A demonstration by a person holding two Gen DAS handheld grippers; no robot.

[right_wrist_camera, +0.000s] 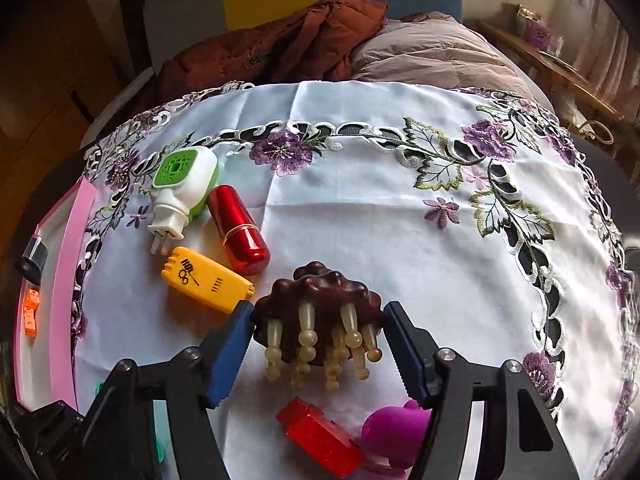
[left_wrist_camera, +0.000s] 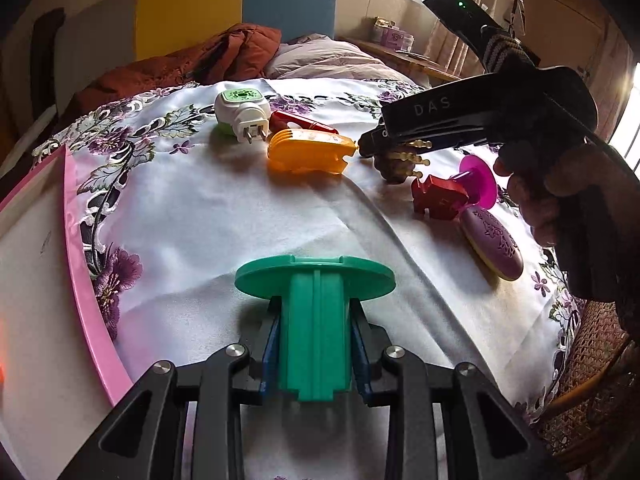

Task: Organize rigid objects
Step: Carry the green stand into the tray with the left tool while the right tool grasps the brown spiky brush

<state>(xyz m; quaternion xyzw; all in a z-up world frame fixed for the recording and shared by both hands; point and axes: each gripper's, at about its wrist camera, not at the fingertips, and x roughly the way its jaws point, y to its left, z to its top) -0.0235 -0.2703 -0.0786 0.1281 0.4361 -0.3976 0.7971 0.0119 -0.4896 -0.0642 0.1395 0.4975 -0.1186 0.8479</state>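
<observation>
Both grippers work over the embroidered white tablecloth (right_wrist_camera: 360, 208). Left gripper (left_wrist_camera: 316, 344) is clamped on a green plastic spool (left_wrist_camera: 316, 312), its blue pads pressed against the spool's body, the round flange pointing forward. Right gripper (right_wrist_camera: 320, 344) stands wide open around a dark brown massage comb (right_wrist_camera: 320, 312) with pale pegs; neither finger clearly touches it. Toward the cloth's left edge lie a white-and-green plug-in device (right_wrist_camera: 184, 188), a red capsule (right_wrist_camera: 240, 228) and a yellow comb guard (right_wrist_camera: 208, 280), close together. A red block (right_wrist_camera: 320, 444) and a magenta piece (right_wrist_camera: 396, 436) sit at the near edge. A pink-rimmed tray (right_wrist_camera: 64, 272) lies along the left edge, holding orange dice (right_wrist_camera: 31, 312).
</observation>
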